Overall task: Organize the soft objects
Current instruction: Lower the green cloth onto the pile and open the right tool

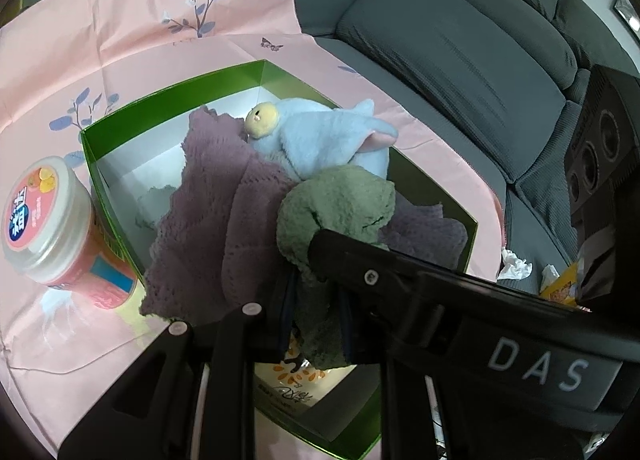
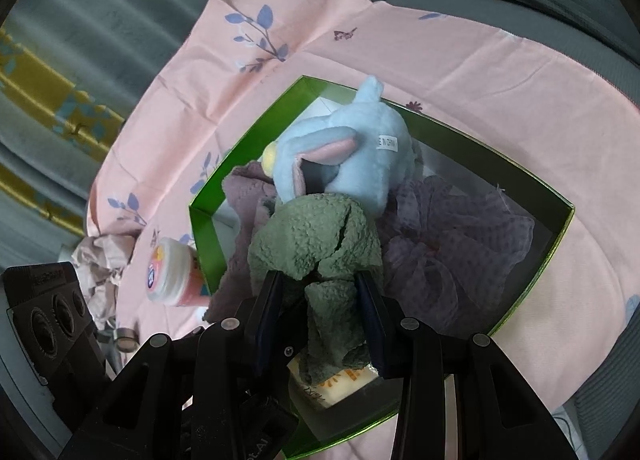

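Note:
A green fluffy towel (image 1: 336,200) (image 2: 316,236) hangs bunched over an open green box (image 1: 176,88) (image 2: 440,128). In the left wrist view my left gripper (image 1: 318,308) is shut on the towel's lower fold. My right gripper (image 2: 320,300) is shut on the same towel, whose fabric fills the gap between its pads. One black finger of the right gripper (image 1: 400,280) crosses the left wrist view and touches the towel. Inside the box lie a light blue plush bunny (image 1: 320,136) (image 2: 360,164), a purple knit cloth (image 1: 224,220) and a purple mesh piece (image 2: 452,244).
The box sits on a pink flowered cloth (image 1: 160,0) (image 2: 480,60) spread over a grey sofa (image 1: 460,40). A pink jar with a white lid (image 1: 44,216) (image 2: 172,276) stands against the box's left wall. Crumpled tissues (image 1: 514,264) (image 2: 104,256) lie off the cloth.

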The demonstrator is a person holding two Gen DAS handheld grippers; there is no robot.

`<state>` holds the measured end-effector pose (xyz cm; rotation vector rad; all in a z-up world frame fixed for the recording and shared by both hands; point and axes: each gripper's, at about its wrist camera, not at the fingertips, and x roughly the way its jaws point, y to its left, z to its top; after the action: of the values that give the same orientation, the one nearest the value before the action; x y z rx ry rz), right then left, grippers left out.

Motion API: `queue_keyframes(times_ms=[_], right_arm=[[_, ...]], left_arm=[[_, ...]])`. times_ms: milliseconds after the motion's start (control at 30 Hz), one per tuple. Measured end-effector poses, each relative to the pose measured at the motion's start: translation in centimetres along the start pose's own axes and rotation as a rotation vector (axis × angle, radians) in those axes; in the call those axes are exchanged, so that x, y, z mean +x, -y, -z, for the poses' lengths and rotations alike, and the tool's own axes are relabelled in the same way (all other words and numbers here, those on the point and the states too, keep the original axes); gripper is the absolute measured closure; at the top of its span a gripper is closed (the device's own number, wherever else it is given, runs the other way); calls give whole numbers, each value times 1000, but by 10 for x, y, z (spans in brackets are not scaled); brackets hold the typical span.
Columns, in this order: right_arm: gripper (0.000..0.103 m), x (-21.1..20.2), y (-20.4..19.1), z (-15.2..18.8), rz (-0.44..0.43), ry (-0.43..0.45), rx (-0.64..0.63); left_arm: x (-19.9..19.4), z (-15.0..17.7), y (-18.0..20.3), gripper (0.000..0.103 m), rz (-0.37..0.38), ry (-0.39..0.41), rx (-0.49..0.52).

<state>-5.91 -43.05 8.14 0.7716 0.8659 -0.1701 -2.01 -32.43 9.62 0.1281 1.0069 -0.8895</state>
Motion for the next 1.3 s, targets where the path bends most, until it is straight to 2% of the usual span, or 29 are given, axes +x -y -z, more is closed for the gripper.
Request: queue_keyframes(times_ms=[567, 700, 867, 1200, 1300], right_arm=[[62, 6, -3, -2, 58, -7, -4], [62, 6, -3, -2, 65, -7, -5], [62, 7, -4, -1, 80, -10, -8], [61, 6, -2, -2, 89, -8, -6], [56, 6, 1, -2, 74, -8, 5]], left_arm=[[6, -1, -4, 83, -6, -21, -22], [6, 0, -3, 74, -11, -27, -24], [8, 0, -3, 72, -16, -28, -24], [8, 1, 2, 59, -15, -25, -8], [7, 1, 2, 57, -17, -23, -7]])
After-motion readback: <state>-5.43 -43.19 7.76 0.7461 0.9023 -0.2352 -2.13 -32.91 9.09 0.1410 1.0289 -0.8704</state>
